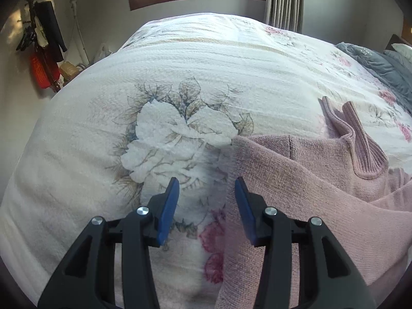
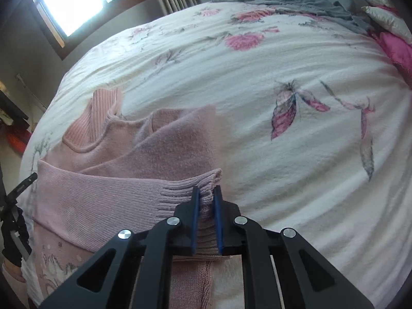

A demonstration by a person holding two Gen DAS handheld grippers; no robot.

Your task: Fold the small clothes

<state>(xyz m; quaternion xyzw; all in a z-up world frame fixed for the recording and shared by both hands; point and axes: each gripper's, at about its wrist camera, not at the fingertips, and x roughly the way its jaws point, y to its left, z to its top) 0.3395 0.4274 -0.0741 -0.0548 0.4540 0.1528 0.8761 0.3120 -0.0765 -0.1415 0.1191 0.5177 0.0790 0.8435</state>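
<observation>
Bedspread (image 2: 257, 154); sweater (image 2: 103, 193) cuff hidden in right claw (image 2: 206, 191).

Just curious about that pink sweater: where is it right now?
The pink sweater lies on the floral bedspread, its ribbed cuff pinched in the right gripper; the open left gripper hovers at its left edge.

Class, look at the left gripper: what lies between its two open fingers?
In the left wrist view, only the floral bedspread lies in the left gripper; the pink sweater begins beside its right finger.
</observation>
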